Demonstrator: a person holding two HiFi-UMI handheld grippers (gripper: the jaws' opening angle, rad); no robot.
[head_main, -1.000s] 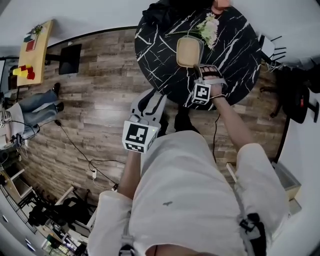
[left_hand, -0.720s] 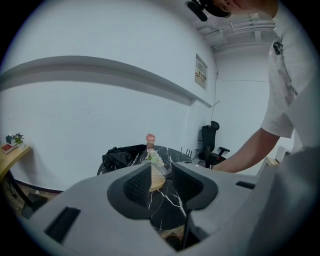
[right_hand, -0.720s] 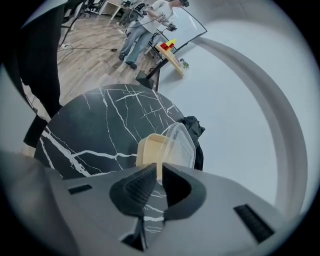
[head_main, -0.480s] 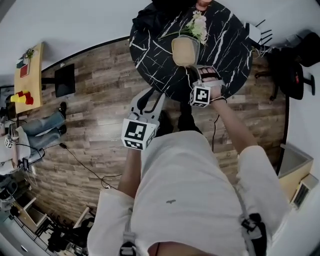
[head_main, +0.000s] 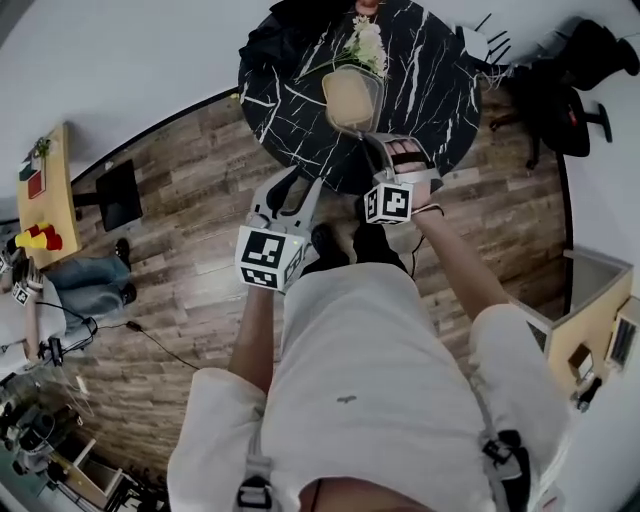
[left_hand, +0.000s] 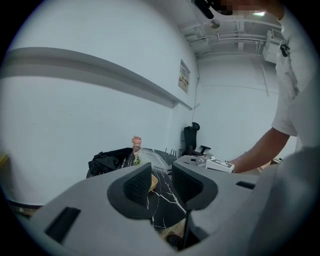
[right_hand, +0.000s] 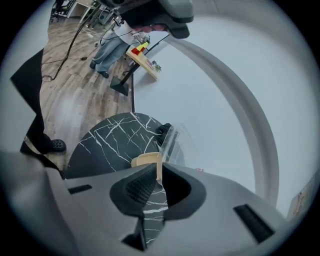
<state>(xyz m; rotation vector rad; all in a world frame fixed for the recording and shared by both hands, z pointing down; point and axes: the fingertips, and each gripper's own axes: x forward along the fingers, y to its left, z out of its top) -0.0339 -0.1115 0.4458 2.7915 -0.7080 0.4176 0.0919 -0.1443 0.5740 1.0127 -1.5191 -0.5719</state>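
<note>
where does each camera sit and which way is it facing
Head view: on the head, looking steeply down at the table, left gripper, right gripper; shirt, arms show.
Left gripper view: on that gripper, along open jaws toward the wall; right forearm shows.
Right gripper view: on that gripper, along jaws shut on the container; a shoe shows.
All share table and container.

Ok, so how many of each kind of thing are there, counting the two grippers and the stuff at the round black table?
Grippers: 2 (left gripper, open; right gripper, shut on the box)
Box with a clear lid: 1
Bunch of flowers: 1
Black bag: 1
Small pink thing, too small to tell what: 1
Total: 6
</note>
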